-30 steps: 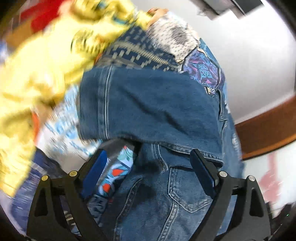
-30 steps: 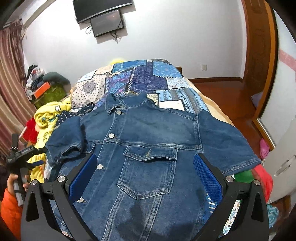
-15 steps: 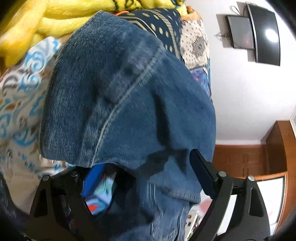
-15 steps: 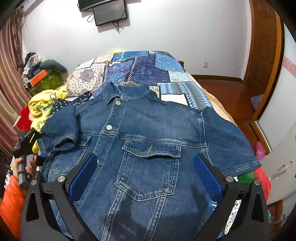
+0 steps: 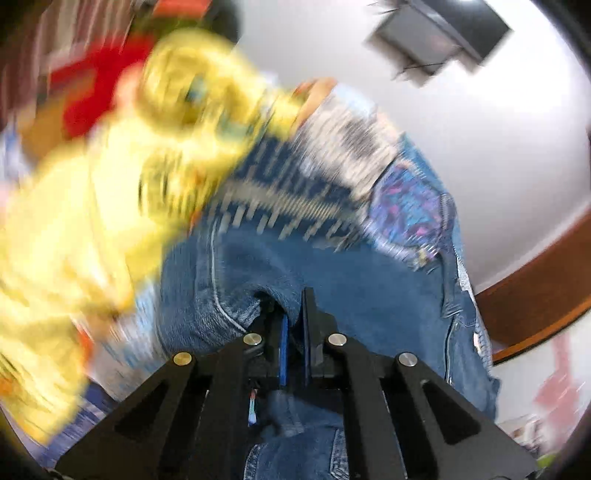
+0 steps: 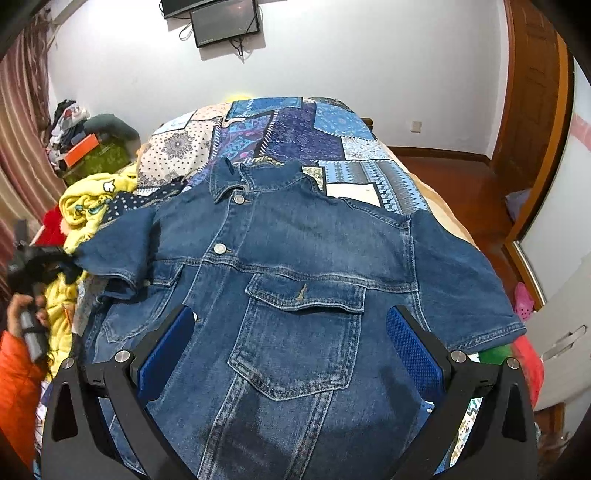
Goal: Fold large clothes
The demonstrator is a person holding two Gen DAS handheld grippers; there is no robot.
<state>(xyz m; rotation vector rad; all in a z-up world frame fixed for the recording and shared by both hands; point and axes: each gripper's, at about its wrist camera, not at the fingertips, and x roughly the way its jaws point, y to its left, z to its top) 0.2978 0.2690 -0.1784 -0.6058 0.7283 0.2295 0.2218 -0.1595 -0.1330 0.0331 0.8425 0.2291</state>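
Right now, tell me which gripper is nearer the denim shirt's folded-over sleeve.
Left. The left gripper is shut on the sleeve hem, at the shirt's edge. The right gripper hovers open over the chest pocket, clear of that sleeve.

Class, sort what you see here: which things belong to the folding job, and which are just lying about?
In the job: denim shirt; left gripper, shut on its sleeve; right gripper, open above it.

Lying about: yellow garment; patchwork bedspread; wall screen; pink shoe.

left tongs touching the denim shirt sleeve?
Touching. Left wrist view: the left tongs are shut on a fold of the denim shirt's sleeve.
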